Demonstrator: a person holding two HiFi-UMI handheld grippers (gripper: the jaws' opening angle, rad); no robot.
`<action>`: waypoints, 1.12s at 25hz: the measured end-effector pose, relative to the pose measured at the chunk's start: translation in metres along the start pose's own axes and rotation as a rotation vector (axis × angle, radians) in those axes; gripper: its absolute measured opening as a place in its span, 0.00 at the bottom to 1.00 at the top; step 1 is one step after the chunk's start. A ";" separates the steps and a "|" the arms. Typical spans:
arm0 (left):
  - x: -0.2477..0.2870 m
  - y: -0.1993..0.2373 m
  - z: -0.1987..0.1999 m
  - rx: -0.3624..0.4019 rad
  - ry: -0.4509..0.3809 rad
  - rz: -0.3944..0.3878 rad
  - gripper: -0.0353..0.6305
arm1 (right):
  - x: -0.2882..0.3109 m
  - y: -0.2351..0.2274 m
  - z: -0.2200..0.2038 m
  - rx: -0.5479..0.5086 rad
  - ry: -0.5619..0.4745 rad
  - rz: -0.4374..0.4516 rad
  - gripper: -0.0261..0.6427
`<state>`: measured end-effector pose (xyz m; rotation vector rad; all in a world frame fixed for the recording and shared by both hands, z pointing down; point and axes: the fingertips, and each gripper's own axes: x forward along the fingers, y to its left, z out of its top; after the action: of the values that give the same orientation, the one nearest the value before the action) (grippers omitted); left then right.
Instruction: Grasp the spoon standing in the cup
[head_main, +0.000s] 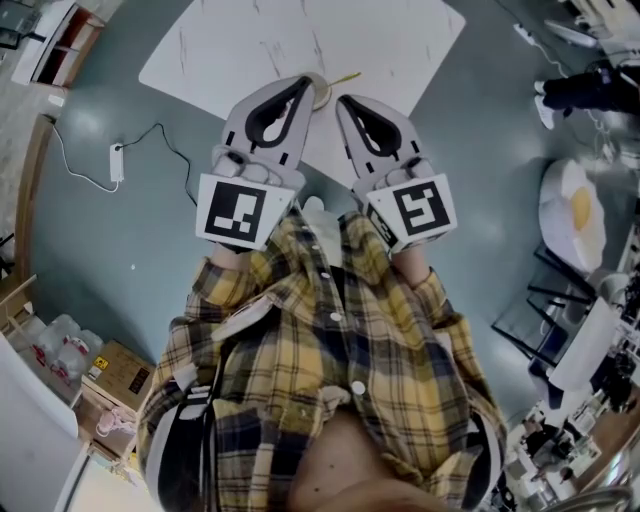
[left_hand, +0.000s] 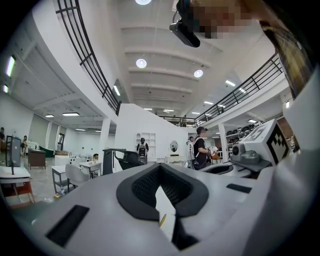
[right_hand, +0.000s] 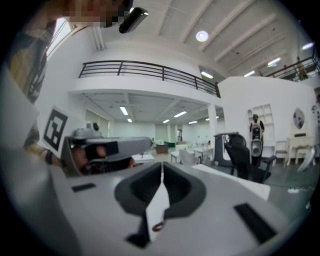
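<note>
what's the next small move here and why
Probably open the right gripper. Its jaws are shut with nothing between them, like those of the left gripper, and shut jaws cannot take the spoon. Its thin yellow handle shows just past the tips, beside what looks like the cup on the white table.

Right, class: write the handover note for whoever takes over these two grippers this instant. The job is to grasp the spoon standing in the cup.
Left gripper: shut, empty, pointing toward the white table.
Right gripper: shut, empty, close beside the left one.
Things: the cup is on the table just past the two tips, mostly hidden by them. The spoon shows only as a yellow handle at the cup.
Done: nothing grasped yet.
Left: open one gripper, bring its jaws round the spoon handle, close.
</note>
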<state>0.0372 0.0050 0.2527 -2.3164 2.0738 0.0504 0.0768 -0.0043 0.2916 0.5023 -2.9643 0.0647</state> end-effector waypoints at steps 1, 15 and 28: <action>0.004 0.004 0.000 -0.001 0.000 -0.006 0.08 | 0.005 -0.003 0.001 0.000 -0.001 -0.006 0.09; 0.092 0.090 -0.011 -0.019 0.040 -0.196 0.08 | 0.102 -0.058 0.005 0.058 0.036 -0.185 0.09; 0.147 0.126 -0.026 -0.036 0.071 -0.469 0.08 | 0.142 -0.099 0.002 0.120 0.073 -0.450 0.09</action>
<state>-0.0717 -0.1559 0.2716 -2.7947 1.5104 -0.0074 -0.0238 -0.1444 0.3119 1.1392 -2.7130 0.2082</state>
